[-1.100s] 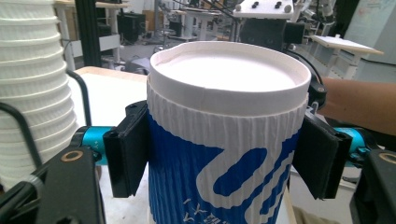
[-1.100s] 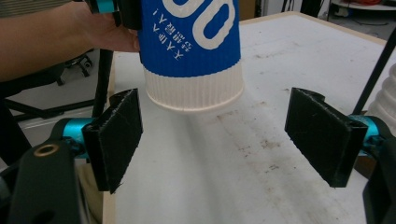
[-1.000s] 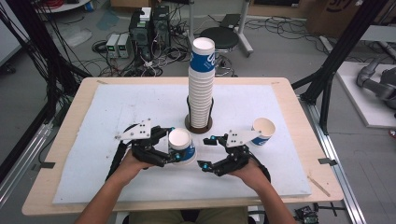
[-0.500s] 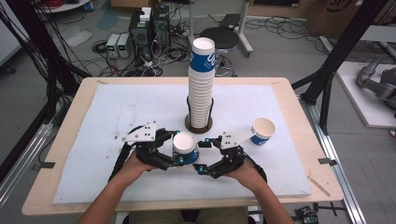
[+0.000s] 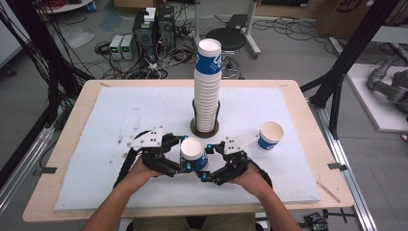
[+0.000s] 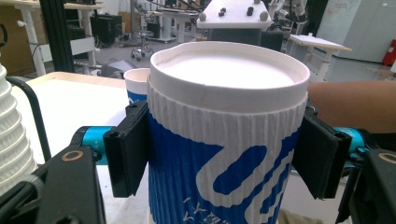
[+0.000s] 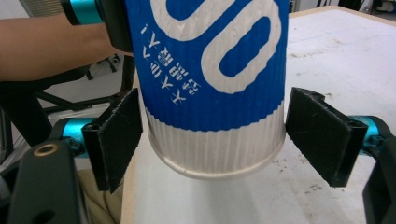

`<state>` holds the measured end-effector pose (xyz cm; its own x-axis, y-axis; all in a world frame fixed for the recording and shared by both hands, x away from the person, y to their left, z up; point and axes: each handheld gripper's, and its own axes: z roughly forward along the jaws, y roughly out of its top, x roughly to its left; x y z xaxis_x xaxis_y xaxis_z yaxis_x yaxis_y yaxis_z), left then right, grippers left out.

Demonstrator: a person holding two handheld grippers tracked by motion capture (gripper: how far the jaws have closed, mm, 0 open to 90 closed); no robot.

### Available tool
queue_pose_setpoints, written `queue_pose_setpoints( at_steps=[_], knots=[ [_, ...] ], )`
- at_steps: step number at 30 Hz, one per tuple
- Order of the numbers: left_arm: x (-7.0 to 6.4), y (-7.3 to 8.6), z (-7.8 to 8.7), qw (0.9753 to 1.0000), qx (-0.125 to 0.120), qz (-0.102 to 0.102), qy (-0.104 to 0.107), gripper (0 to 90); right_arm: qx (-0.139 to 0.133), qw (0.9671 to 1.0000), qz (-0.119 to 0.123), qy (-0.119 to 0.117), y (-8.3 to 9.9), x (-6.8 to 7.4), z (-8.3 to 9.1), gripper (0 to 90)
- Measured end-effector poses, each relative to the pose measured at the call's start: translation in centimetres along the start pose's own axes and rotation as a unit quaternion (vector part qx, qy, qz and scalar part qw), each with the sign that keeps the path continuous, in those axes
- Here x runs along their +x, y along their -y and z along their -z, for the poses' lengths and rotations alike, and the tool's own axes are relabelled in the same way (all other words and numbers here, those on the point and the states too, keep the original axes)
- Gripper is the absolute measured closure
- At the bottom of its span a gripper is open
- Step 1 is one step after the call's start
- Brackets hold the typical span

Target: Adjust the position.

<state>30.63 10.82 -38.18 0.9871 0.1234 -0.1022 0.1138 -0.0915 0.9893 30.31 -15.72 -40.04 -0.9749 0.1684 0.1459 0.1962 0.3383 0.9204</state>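
Two grippers meet at one cup near the table's front edge: left gripper clamps it, right gripper stands open around its base.

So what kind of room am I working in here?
Most likely a robotics lab or workshop. Behind the light wooden table with its white foam mat, grey electronics boxes and tangled black cables sit on the bare floor, and black metal frame struts stand beside it.
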Motion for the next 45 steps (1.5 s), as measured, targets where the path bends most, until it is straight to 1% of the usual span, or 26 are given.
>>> queue_pose_setpoints(
  at_steps=[2,5,11,13,18,20,22,24,26,28,30,33,37,39,40,45],
  knots=[
    [0.0,0.0,-0.1,1.0000,-0.001,0.001,0.002,28.0,0.002,1.0000,0.000,0.001,0.0,0.0,-0.1,19.5],
    [0.0,0.0,-0.1,1.0000,-0.002,-0.001,0.003,28.0,0.003,1.0000,0.007,0.003,0.0,0.0,-0.2,19.6],
    [0.1,0.1,0.1,1.0000,-0.005,-0.001,0.000,29.4,0.002,0.9996,0.029,0.007,-0.1,0.0,0.1,26.6],
    [0.1,0.2,0.1,1.0000,-0.005,0.003,-0.001,29.7,0.005,0.9994,0.034,0.011,-0.1,0.0,0.1,28.6],
    [0.2,0.5,0.0,0.9999,-0.003,0.014,-0.005,29.2,0.015,0.9993,0.033,0.009,-0.2,0.0,0.1,30.7],
    [0.2,0.5,0.0,0.9999,-0.004,0.013,-0.009,26.9,0.018,0.9993,0.032,0.009,-0.2,0.0,0.1,30.8],
    [0.2,0.4,0.1,0.9998,-0.006,0.017,-0.010,23.9,0.022,0.9992,0.034,0.009,-0.2,0.0,0.1,31.0],
    [0.2,0.5,0.1,0.9997,-0.004,0.018,-0.016,22.7,0.024,0.9990,0.037,0.007,-0.2,0.0,0.1,31.8],
    [0.2,0.5,0.2,0.9995,-0.004,0.024,-0.019,19.1,0.026,0.9989,0.037,0.007,-0.2,0.0,0.2,32.1],
    [0.3,0.5,0.3,0.9995,-0.003,0.024,-0.020,17.8,0.028,0.9989,0.037,0.009,-0.3,0.0,0.3,32.2],
    [0.3,0.5,0.5,0.9995,0.001,0.021,-0.023,17.8,0.031,0.9988,0.037,0.010,-0.4,-0.1,0.5,32.3],
    [0.3,0.4,1.0,0.9994,0.013,0.017,-0.026,17.4,0.036,0.9985,0.038,0.018,-0.5,-0.2,0.7,32.3],
    [0.3,0.1,1.6,0.9992,0.024,0.016,-0.029,17.2,0.049,0.9977,0.039,0.024,-0.6,-0.5,1.1,32.3],
    [0.3,-0.2,1.8,0.9989,0.033,0.014,-0.029,17.3,0.063,0.9967,0.042,0.030,-0.7,-0.5,1.3,32.3],
    [0.4,-0.3,1.9,0.9988,0.035,0.015,-0.029,17.3,0.074,0.9957,0.047,0.029,-0.8,-0.5,1.3,32.3],
    [0.5,-1.1,2.4,0.9978,0.058,0.014,-0.030,17.2,0.106,0.9919,0.062,0.031,-1.4,-0.6,1.5,32.3]
  ],
)
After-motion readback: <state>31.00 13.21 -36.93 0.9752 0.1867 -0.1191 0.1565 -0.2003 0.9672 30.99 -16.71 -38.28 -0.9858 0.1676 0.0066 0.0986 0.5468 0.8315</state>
